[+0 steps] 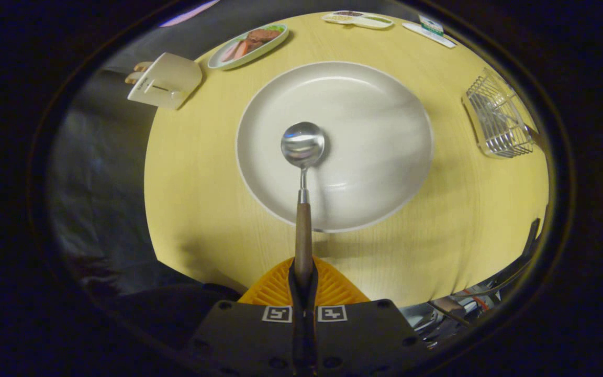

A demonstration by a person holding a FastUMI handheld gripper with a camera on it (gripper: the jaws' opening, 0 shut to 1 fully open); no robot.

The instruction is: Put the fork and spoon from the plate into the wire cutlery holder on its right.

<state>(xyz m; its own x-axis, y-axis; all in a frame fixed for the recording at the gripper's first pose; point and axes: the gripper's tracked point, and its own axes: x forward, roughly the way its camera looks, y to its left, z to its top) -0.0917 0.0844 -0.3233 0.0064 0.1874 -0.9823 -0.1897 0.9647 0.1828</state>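
My gripper is shut on the wooden handle of a spoon. The spoon sticks straight out ahead of the fingers, its shiny bowl hanging over the big white plate below. The plate itself holds nothing else that I can see. The wire cutlery holder stands on the table to the right of the plate, well off to the right of the spoon. Whatever is inside it I cannot make out.
The round yellow wooden table carries an oval dish with food beyond the plate on the left, a white block-shaped stand at the left edge, and a long divided tray and a flat packet at the far side.
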